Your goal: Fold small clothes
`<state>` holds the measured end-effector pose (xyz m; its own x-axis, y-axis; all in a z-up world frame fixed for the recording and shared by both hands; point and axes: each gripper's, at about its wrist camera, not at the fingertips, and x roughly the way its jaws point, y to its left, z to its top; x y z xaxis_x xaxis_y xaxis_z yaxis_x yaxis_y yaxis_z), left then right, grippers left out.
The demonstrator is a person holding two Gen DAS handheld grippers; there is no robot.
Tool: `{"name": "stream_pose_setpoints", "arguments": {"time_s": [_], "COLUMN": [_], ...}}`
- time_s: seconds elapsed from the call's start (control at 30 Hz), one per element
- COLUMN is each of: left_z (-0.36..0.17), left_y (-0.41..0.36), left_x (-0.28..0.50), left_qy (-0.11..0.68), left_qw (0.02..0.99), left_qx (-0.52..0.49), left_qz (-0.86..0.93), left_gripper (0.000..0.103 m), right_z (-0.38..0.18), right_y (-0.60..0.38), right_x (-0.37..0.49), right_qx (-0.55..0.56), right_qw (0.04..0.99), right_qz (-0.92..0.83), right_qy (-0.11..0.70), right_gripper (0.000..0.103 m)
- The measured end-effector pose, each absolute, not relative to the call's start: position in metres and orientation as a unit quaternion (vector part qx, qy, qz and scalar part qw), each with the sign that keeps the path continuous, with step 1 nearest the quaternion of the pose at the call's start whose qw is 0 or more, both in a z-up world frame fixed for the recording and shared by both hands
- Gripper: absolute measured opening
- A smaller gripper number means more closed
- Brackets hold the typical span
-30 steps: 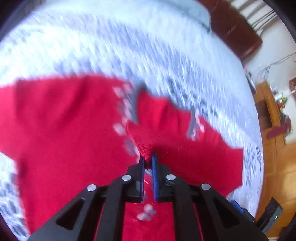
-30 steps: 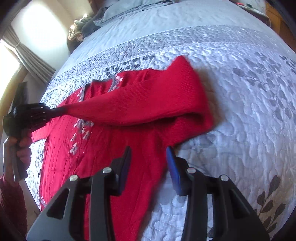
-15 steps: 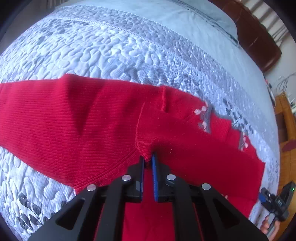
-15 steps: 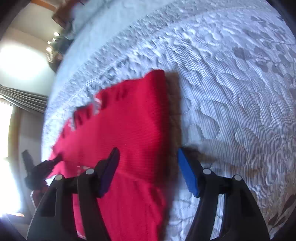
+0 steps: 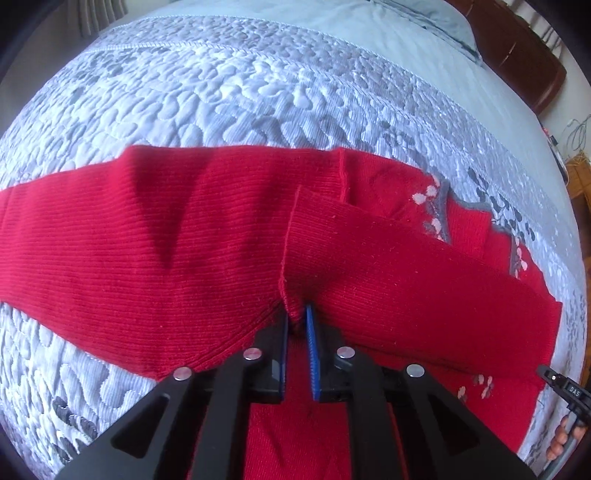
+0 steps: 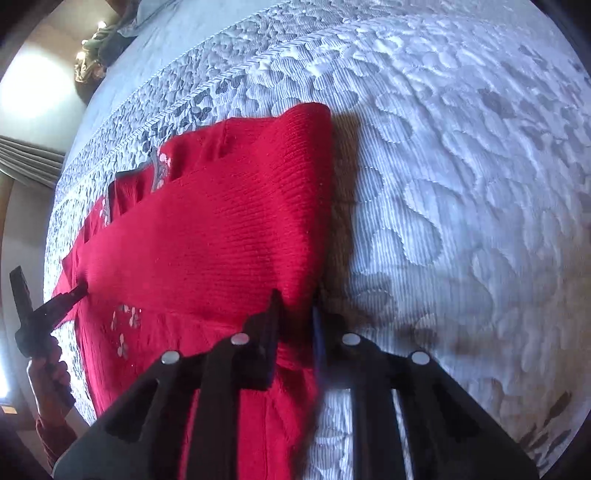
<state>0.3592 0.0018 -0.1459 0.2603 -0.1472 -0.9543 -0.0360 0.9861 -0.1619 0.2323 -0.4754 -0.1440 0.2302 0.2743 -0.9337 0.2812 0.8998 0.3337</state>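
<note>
A red knit sweater (image 5: pixel 166 240) with small white flowers lies flat on a quilted bed (image 5: pixel 258 85). One sleeve (image 5: pixel 406 266) is folded across the body. Its cuff sits between the tips of my left gripper (image 5: pixel 295 314), whose jaws are just opening and still touch the cuff. In the right wrist view the sweater (image 6: pixel 221 229) ends in a folded side edge. My right gripper (image 6: pixel 295 302) points down on that fold, its jaws closing with the red knit filling the gap. The left gripper (image 6: pixel 55 306) shows at the far side, held by a hand (image 6: pixel 51 373).
Pale grey quilt (image 6: pixel 461 184) spreads wide to the right of the sweater. A pillow (image 5: pixel 436 22) and a dark wooden headboard (image 5: pixel 524 59) lie at the bed's far end. Curtains (image 6: pixel 26 162) hang at the left, and a heap of clothes (image 6: pixel 99 51) sits beyond the bed.
My left gripper carried the sleeve cuff across the body and down onto it. My right gripper swung to the sweater's folded side edge, opened wide, then closed on it.
</note>
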Motion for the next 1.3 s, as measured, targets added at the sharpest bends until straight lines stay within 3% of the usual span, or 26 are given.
{"name": "stream_pose_setpoints", "arguments": {"time_s": [0.07, 0.27, 0.5, 0.7, 0.73, 0.8, 0.9, 0.97, 1.3], "left_z": [-0.132, -0.095, -0.155, -0.144, -0.136, -0.121, -0.102, -0.096, -0.088], "left_y": [0.003, -0.011, -0.030, -0.021, -0.017, -0.007, 0.034, 0.085, 0.360], "left_x": [0.355, 0.347, 0.367, 0.357, 0.353, 0.342, 0.329, 0.320, 0.302], "left_qy": [0.600, 0.547, 0.617, 0.611, 0.609, 0.596, 0.582, 0.584, 0.566], "left_qw": [0.797, 0.833, 0.779, 0.782, 0.785, 0.797, 0.810, 0.808, 0.772], "left_qx": [-0.068, -0.062, -0.085, -0.090, -0.083, -0.063, -0.056, -0.073, -0.180], "left_qz": [-0.030, -0.052, -0.072, -0.080, -0.075, -0.070, -0.047, -0.010, 0.227], "left_gripper": [0.017, 0.023, 0.022, 0.022, 0.025, 0.050, 0.065, 0.067, 0.065], "right_z": [-0.124, -0.093, -0.143, -0.134, -0.127, -0.113, -0.101, -0.098, -0.096], "right_y": [-0.470, -0.443, -0.436, -0.427, -0.422, -0.409, -0.394, -0.383, -0.315], "right_x": [0.226, 0.220, 0.229, 0.225, 0.223, 0.214, 0.205, 0.200, 0.193], "right_qx": [0.185, 0.164, 0.175, 0.152, 0.142, 0.121, 0.116, 0.116, 0.076], "right_qw": [0.772, 0.796, 0.761, 0.767, 0.772, 0.784, 0.787, 0.787, 0.785], "right_qz": [-0.023, 0.028, 0.014, 0.010, 0.009, 0.016, 0.037, 0.048, 0.094], "right_qy": [0.608, 0.582, 0.625, 0.624, 0.619, 0.608, 0.605, 0.605, 0.608], "right_gripper": [0.026, 0.027, 0.022, 0.026, 0.030, 0.040, 0.041, 0.041, 0.048]}}
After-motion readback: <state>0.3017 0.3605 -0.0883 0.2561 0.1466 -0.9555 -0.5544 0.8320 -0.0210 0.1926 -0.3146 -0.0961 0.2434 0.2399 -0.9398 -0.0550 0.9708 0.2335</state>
